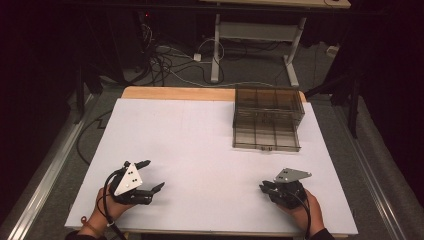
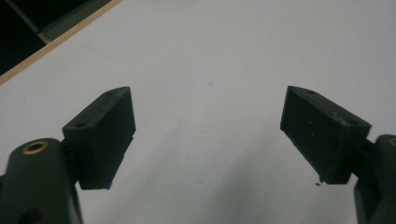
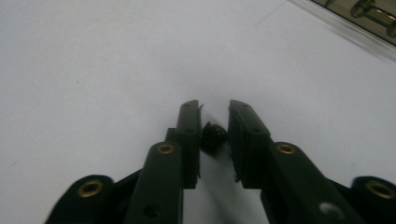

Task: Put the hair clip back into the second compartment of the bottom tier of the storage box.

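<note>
Black, small ridged part (image 3: 213, 136) clamped between jaws of right hand-held gripper (image 1: 266, 188) low over white counter (image 1: 200, 145), drawer box (image 1: 267, 119) ahead; left hand-held gripper (image 1: 150, 176) agape, empty, farther off.

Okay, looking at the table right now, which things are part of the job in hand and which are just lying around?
Part of the job:
- right gripper, closed on a small black part
- left gripper, jaws wide apart with nothing between them
- smoky clear drawer box, drawer pulled out toward the person

Just lying about:
- white table sheet
- cables on the floor behind the table
</note>
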The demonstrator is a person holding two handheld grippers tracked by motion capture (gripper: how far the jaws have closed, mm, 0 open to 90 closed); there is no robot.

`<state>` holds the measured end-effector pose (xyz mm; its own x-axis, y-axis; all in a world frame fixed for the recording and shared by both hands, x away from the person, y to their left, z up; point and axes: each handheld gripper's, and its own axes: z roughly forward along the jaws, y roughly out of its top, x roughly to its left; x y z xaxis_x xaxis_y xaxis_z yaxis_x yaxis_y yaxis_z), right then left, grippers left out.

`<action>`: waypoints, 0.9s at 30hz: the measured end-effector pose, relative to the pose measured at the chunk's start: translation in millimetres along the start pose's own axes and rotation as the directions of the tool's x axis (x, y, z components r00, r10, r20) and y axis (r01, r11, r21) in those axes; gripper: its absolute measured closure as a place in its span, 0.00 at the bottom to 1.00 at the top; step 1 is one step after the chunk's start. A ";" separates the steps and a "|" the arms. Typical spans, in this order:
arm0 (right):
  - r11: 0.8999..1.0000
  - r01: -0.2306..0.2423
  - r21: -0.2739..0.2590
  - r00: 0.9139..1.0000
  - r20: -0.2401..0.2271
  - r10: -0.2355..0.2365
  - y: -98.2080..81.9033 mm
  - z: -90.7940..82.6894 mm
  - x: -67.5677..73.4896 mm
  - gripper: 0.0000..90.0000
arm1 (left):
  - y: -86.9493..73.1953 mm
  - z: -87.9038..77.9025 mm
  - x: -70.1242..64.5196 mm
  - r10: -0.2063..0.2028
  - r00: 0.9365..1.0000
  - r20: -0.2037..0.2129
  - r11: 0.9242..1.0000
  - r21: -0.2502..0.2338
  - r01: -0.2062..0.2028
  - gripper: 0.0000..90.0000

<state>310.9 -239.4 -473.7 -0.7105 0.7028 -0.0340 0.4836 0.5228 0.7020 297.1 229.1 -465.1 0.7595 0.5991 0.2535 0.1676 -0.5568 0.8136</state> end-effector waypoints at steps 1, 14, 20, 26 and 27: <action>1.000 0.001 0.001 1.000 0.002 -0.001 0.1 -0.1 0.0 0.87 | 0.0 -0.1 0.0 0.001 1.000 0.000 1.000 -0.001 -0.001 0.19; 0.999 0.024 -0.048 0.999 0.024 -0.022 1.0 -9.8 2.4 0.88 | 0.3 0.0 -1.0 0.000 1.000 0.002 1.000 -0.002 0.000 0.19; 0.997 0.025 -0.073 0.999 0.036 -0.023 1.3 -14.5 1.2 0.88 | 0.5 0.2 -1.0 0.001 1.000 -0.001 1.000 -0.002 -0.001 0.19; 0.995 0.029 -0.098 0.999 0.042 -0.025 2.3 -19.3 0.8 0.88 | 0.6 -0.1 -2.2 -0.004 1.000 0.009 1.000 -0.001 0.004 0.19; 0.995 0.025 -0.099 0.999 0.043 -0.020 2.4 -20.1 0.8 0.88 | 0.7 0.2 -2.4 -0.002 1.000 0.008 1.000 0.000 0.002 0.19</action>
<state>301.2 -247.3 -457.8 -0.6978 0.7120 -0.0787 0.4130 0.4897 0.7679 295.6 227.2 -465.3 0.7642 0.5957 0.2474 0.1694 -0.5554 0.8141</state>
